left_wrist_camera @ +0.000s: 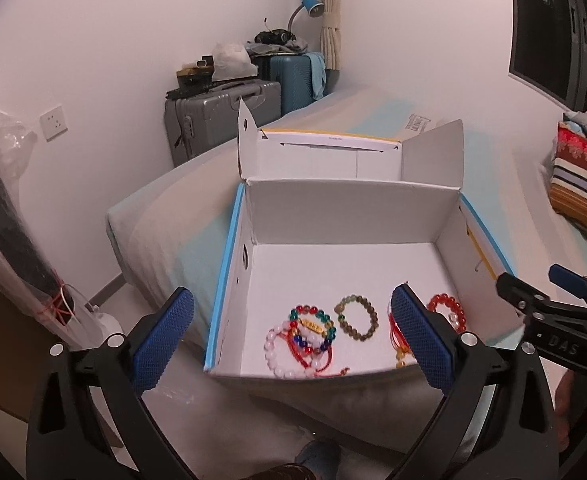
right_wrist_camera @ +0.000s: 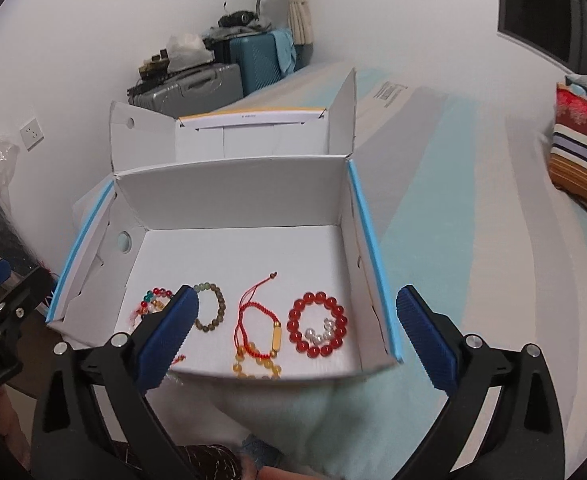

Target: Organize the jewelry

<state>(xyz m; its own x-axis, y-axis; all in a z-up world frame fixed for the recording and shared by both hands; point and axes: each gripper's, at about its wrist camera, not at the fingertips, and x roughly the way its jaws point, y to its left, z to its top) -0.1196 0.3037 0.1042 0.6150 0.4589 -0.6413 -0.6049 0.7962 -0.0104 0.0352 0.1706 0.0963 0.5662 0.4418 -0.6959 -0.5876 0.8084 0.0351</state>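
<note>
An open white cardboard box [left_wrist_camera: 349,216] [right_wrist_camera: 229,196] with blue edges sits on the bed. Several bracelets lie along its near floor: a multicolour bead bracelet [left_wrist_camera: 311,324], a pink bead bracelet [left_wrist_camera: 281,354], an olive-brown bead bracelet [left_wrist_camera: 356,317] [right_wrist_camera: 211,308], a red cord bracelet with a gold tube [right_wrist_camera: 259,326], a yellow bead bracelet [right_wrist_camera: 255,366] and a red bead bracelet [right_wrist_camera: 318,324] [left_wrist_camera: 445,306] with small white beads inside it. My left gripper [left_wrist_camera: 293,344] is open and empty above the box's near edge. My right gripper [right_wrist_camera: 297,340] is open and empty there too.
The box's lid [left_wrist_camera: 333,152] stands open at the back. The bed [right_wrist_camera: 473,240] has a pale blue-grey striped cover. A folded striped blanket [right_wrist_camera: 581,160] lies at the right. Grey [left_wrist_camera: 217,116] and blue suitcases [left_wrist_camera: 293,80] stand by the far wall.
</note>
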